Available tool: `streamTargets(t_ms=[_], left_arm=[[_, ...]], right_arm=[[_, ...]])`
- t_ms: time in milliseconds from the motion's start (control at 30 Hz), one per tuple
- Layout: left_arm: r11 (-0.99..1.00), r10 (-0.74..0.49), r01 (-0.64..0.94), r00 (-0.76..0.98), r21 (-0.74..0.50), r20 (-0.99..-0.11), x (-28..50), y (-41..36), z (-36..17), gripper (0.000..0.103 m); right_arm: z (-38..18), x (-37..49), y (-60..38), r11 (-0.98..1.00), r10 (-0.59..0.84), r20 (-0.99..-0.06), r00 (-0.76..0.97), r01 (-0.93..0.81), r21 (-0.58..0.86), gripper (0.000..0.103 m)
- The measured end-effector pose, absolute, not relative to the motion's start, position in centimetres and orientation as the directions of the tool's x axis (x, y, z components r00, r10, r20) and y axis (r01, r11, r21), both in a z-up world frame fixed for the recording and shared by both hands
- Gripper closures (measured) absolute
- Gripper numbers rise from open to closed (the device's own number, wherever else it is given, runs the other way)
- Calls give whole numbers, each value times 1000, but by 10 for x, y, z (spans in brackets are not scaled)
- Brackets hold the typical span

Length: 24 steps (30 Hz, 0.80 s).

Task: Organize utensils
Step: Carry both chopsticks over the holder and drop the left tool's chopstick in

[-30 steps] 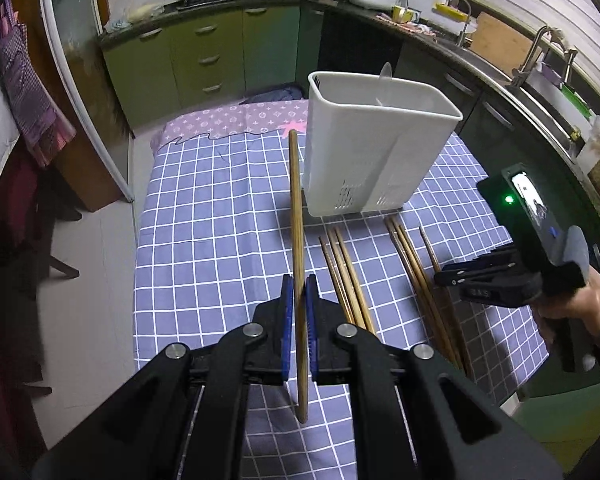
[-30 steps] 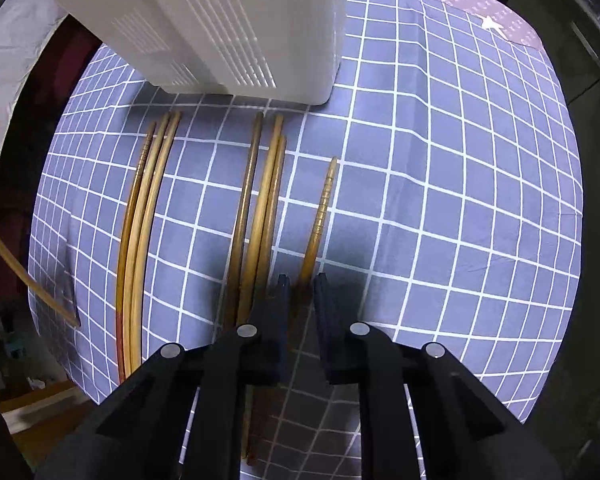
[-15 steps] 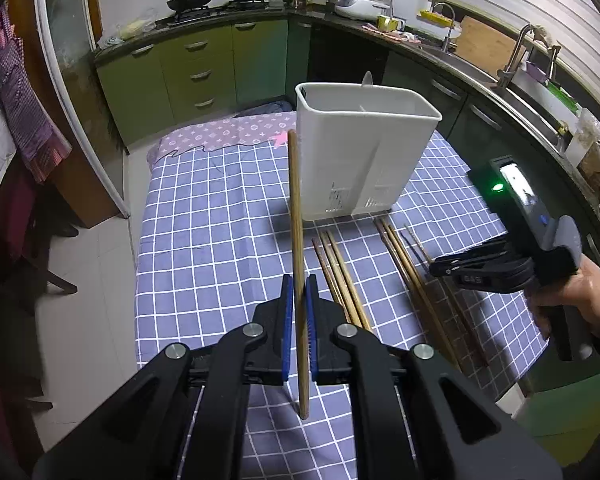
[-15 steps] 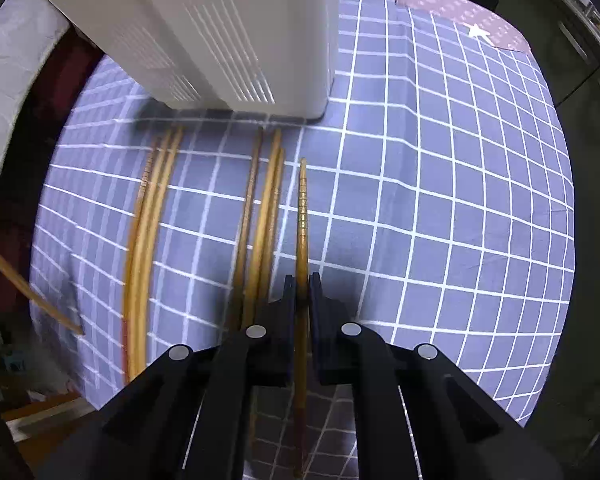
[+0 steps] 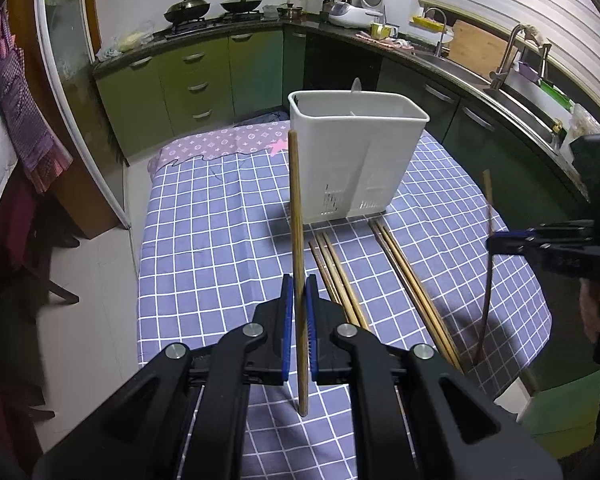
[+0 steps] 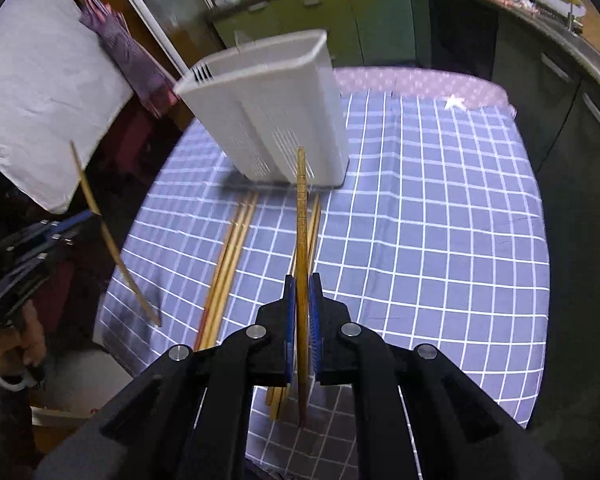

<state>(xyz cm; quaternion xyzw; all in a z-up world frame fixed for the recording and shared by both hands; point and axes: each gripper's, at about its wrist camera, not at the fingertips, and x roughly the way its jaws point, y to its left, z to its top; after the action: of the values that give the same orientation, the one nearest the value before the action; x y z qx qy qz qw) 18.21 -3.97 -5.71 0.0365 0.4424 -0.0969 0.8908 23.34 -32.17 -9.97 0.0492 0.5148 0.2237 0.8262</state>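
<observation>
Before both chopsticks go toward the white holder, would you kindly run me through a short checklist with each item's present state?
1. Left claw shut on its chopstick: ok.
2. Right claw shut on the ridged chopstick: ok.
3. Both chopsticks lifted off the checked cloth: ok.
4. White holder upright, mouth open: ok.
5. Room inside the holder: cannot tell; something pale sticks up at its far side.
6. Loose chopsticks all stowed: not ok.
</observation>
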Motion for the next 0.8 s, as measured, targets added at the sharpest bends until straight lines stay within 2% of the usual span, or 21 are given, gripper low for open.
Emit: streamTargets(t_ms=[800], left_arm=[[972, -160, 233, 616, -15, -771, 182, -49, -40, 97]], right_arm=[[-57, 218, -339, 888, 447, -738, 505, -350, 298, 96]])
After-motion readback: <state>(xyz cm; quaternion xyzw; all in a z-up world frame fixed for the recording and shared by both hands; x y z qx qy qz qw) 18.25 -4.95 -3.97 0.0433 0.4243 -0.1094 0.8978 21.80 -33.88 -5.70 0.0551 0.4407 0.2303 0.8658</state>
